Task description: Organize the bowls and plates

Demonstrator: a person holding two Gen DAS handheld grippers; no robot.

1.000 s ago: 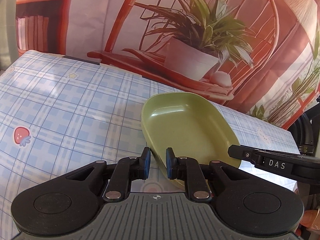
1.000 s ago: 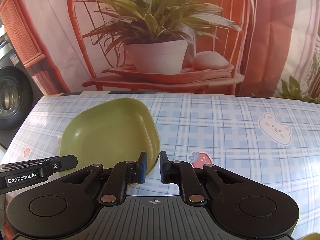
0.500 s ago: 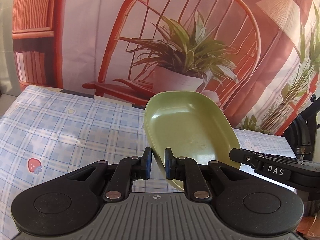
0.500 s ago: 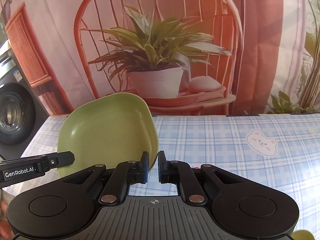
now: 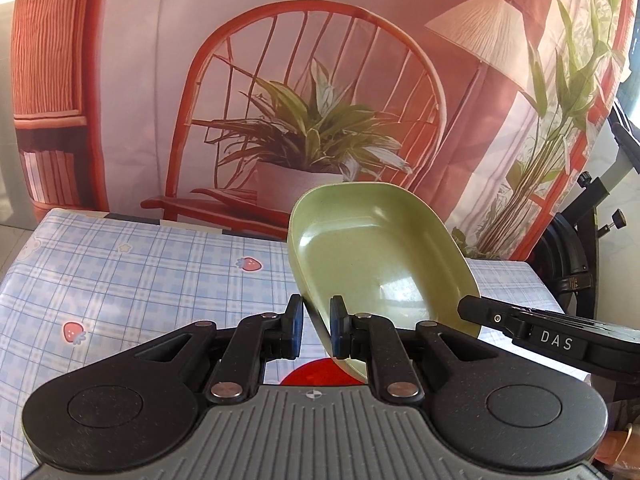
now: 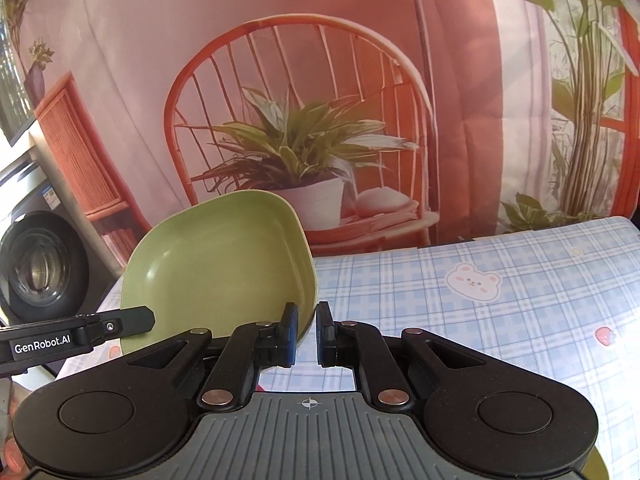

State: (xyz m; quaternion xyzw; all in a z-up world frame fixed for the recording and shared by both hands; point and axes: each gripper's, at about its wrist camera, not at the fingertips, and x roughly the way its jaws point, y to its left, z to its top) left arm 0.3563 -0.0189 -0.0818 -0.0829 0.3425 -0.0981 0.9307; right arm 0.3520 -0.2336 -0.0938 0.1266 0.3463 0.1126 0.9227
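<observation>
A green squarish plate [image 5: 376, 256] is held tilted in the air above the checked tablecloth. My left gripper [image 5: 315, 332] is shut on its near left rim. My right gripper [image 6: 307, 334] is shut on the opposite rim of the same plate [image 6: 220, 252]. The right gripper's body [image 5: 552, 340] shows at the right of the left wrist view; the left gripper's body [image 6: 72, 336] shows at the left of the right wrist view. A red round object [image 5: 316, 374] lies below the left jaws, mostly hidden.
The table with its blue checked cloth [image 5: 120, 280] runs back to a printed backdrop of a chair and plant [image 5: 312, 140]. A washing machine [image 6: 36, 272] stands off the table's left side. Exercise equipment [image 5: 580, 248] stands at the right.
Both grippers have lifted the green plate off the table and raised it, tilting it more upright. The view now looks further above the table.
</observation>
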